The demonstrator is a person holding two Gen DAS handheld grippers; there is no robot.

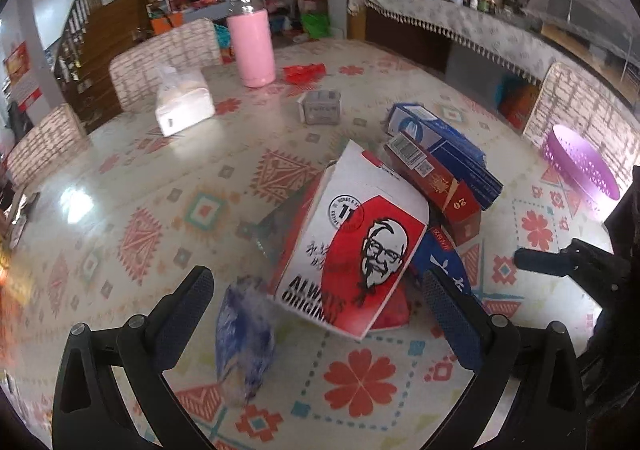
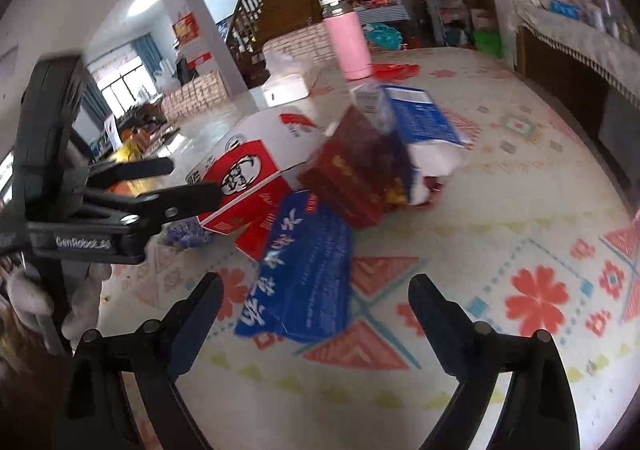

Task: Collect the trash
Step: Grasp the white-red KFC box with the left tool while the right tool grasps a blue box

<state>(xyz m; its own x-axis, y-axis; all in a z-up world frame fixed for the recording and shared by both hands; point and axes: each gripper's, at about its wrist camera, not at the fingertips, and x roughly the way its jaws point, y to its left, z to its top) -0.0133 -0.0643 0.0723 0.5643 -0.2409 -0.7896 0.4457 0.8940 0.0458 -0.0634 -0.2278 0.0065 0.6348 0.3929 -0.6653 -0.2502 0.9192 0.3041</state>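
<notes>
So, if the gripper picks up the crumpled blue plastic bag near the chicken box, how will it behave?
The blue plastic bag looks thin and crumpled, so probably floppy and very light. It may sag or slip from the gripper, and a push would likely just slide it along the glossy tablecloth.

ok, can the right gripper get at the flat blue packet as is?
Probably yes. The right gripper is open and empty, with the flat blue packet lying just ahead between its fingers. Only the packet's far end is tucked under the dark red carton.
</notes>
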